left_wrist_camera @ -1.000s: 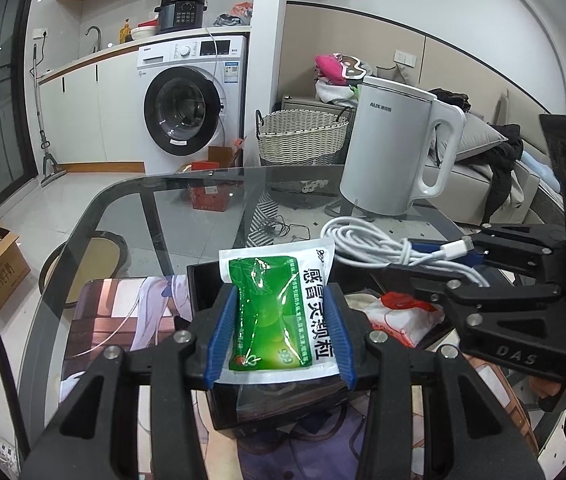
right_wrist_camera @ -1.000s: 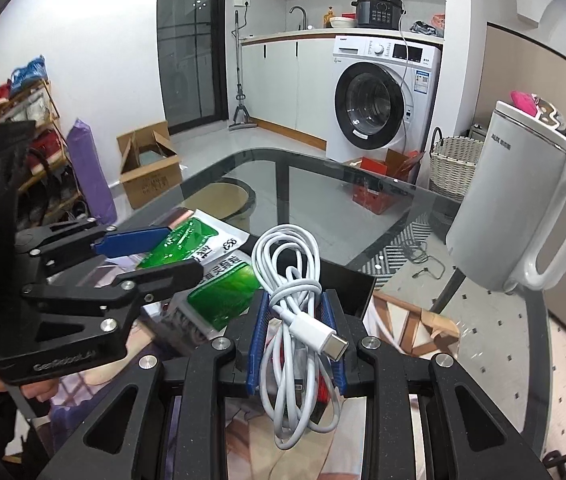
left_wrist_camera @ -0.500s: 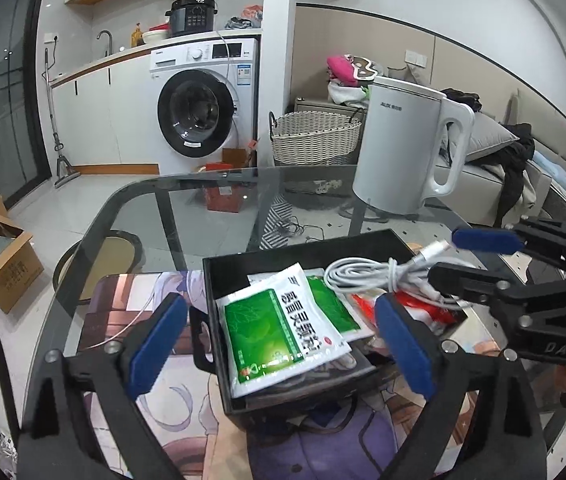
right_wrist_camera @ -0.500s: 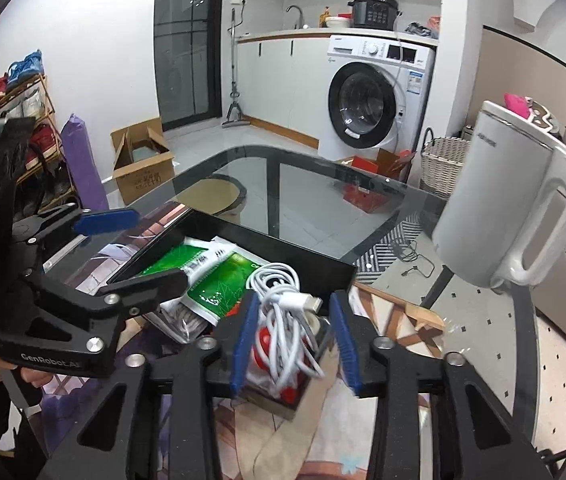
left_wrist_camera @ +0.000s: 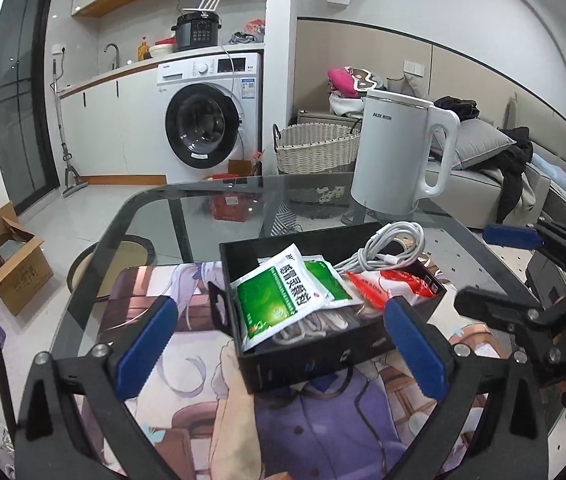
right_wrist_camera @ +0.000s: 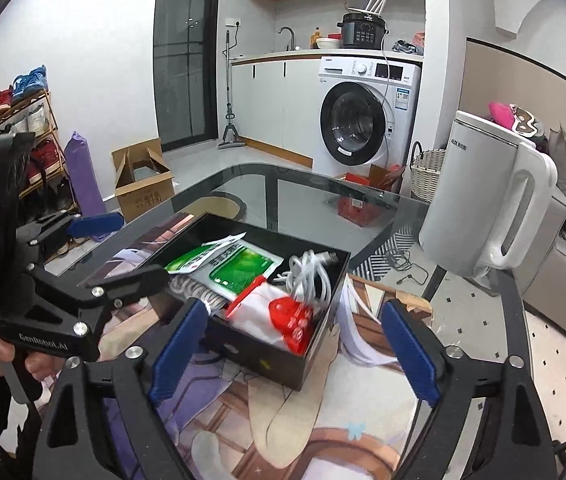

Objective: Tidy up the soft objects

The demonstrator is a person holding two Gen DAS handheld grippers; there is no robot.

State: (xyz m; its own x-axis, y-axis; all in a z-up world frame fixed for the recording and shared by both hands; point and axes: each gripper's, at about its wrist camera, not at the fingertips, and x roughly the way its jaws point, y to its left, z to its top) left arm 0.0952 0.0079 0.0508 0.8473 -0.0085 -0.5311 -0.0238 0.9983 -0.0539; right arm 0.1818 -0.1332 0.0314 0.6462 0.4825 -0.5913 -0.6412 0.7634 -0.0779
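- Glass table (left_wrist_camera: 203, 216): dark-edged, with a printed mat (left_wrist_camera: 307, 424) over its near part.
- White kettle (left_wrist_camera: 399, 152): upright on the glass behind the box, apart from it.
- Black box (left_wrist_camera: 323, 354): open-topped, on the mat, in front of both claws.
- Left claw (left_wrist_camera: 279, 344): jaws spread wide, having just been opening; nothing between the pads, the box's near wall seen through the gap.
- Right claw (right_wrist_camera: 295, 352): jaws likewise wide, just opened; nothing gripped, the box's near corner in the gap.
- Green packets (left_wrist_camera: 279, 296): two, overlapping, in the left part of the box, top one tilted up on the near wall.
- White cable (left_wrist_camera: 391, 246): coiled, at the box's far right corner, partly over the rim.
- Red-and-white packet (right_wrist_camera: 283, 316): in the box, below the cable.
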